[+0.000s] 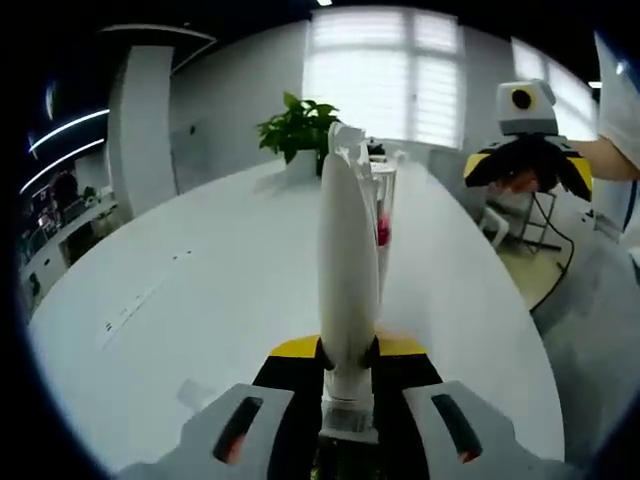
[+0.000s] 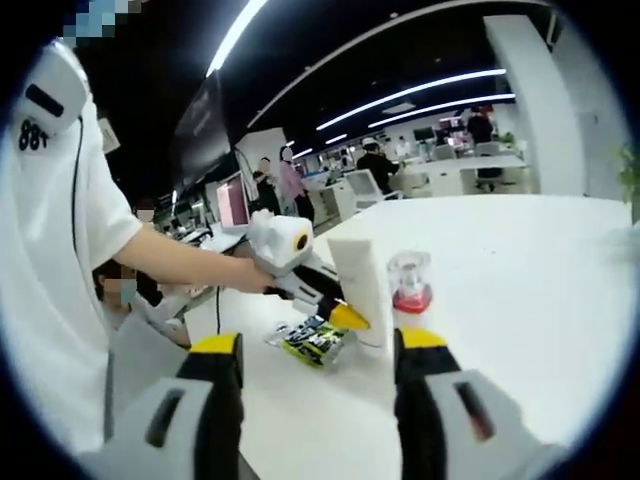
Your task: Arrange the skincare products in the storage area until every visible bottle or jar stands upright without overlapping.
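Note:
A white tube (image 1: 348, 250) is clamped between the jaws of my left gripper (image 1: 348, 352) and runs straight away from the camera. In the right gripper view the same tube (image 2: 358, 285) stands cap down on the white table (image 2: 540, 300), with the left gripper (image 2: 345, 316) shut on its lower part. Just beside it stands a clear bottle with a red band (image 2: 410, 283), seen past the tube as the clear bottle (image 1: 385, 215). A green and black sachet (image 2: 315, 341) lies flat in front. My right gripper (image 2: 318, 345) is open and holds nothing, a short way from the tube.
A potted plant (image 1: 300, 128) stands at the table's far end. The right gripper (image 1: 528, 160) hovers off the table's right edge, held by a hand. A person in a white shirt (image 2: 60, 250) stands at the left. Desks and people fill the background.

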Motion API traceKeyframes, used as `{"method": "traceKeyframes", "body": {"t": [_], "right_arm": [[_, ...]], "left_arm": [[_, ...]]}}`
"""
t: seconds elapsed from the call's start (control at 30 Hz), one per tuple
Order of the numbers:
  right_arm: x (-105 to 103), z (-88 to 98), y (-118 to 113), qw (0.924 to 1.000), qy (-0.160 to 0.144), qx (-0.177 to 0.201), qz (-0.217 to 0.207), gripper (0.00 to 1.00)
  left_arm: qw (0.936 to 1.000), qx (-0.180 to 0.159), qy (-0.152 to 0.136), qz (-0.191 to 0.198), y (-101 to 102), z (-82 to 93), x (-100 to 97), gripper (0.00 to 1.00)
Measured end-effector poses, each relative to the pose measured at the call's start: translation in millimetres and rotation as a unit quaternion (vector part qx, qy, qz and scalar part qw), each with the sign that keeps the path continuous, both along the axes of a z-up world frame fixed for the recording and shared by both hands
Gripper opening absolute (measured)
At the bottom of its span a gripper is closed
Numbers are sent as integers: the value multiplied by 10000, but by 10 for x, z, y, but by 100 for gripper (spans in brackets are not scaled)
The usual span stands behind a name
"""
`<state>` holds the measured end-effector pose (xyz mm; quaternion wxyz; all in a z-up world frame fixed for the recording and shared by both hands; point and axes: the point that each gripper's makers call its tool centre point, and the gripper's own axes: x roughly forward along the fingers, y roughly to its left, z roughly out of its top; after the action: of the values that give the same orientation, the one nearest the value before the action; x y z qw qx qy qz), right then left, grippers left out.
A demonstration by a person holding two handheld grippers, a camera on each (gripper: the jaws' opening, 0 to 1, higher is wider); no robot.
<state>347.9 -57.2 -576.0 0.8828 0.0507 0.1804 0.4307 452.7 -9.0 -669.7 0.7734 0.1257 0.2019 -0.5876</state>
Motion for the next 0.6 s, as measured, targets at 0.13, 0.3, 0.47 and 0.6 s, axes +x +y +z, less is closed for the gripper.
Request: {"method": "traceKeyframes", "body": {"t": [0.13, 0.3, 0.47, 0.6], "right_arm": [[6, -7, -8, 10000, 6, -4, -53, 64], [8, -1, -32, 10000, 2, -23, -91, 64], [6, -2, -69, 9999, -1, -39, -137, 64], [-2, -13, -79, 9999, 9, -43, -148, 65]], "left_arm": [[10000, 25, -25, -69, -54, -3, -31, 14], [9999, -14, -50, -88, -147, 0, -33, 14], [10000, -31, -50, -70, -190, 6, -12, 14], [10000, -24, -62, -62, -199, 9, 0, 15]]}}
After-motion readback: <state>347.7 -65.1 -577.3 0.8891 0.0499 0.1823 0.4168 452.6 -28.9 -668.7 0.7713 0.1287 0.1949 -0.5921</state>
